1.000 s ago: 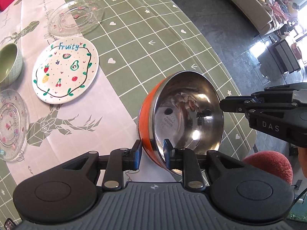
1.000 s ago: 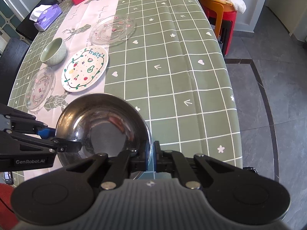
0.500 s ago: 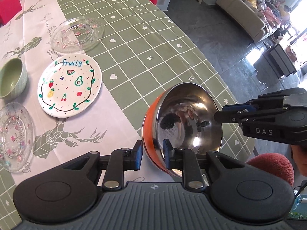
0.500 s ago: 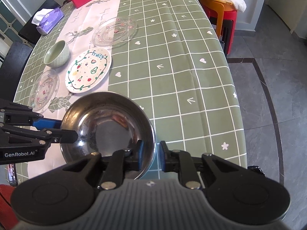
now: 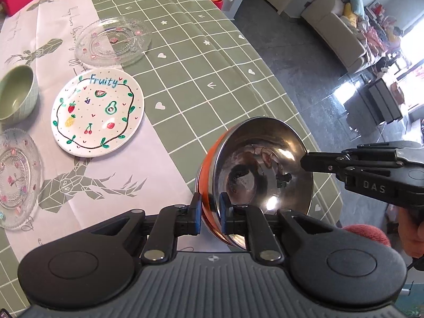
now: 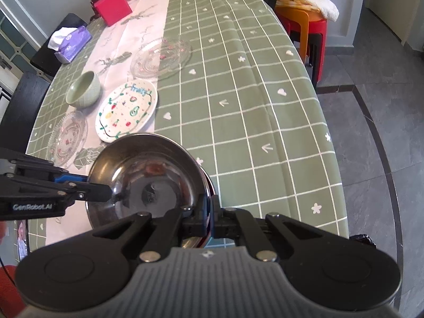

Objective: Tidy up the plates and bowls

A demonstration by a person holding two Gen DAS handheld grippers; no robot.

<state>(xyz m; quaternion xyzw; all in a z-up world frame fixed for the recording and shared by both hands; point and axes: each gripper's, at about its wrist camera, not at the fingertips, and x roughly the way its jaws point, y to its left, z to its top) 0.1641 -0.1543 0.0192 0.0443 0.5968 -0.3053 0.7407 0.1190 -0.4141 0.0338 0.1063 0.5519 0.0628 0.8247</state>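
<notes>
A steel bowl with an orange outside hangs above the near table edge, held by both grippers. My left gripper is shut on its near rim. My right gripper is shut on the opposite rim and shows in the left wrist view. On the table lie a white "Fruity" plate, a large glass plate, a small glass plate and a green bowl.
The table has a green checked cloth with a pale runner. A red box and a purple tissue pack sit at the far end. Stools stand to the right. A red stool seat is below the near edge.
Both grippers have lifted the steel bowl and drawn it back from the table, so the plates look smaller and more of the far end shows. The grips are unchanged.
</notes>
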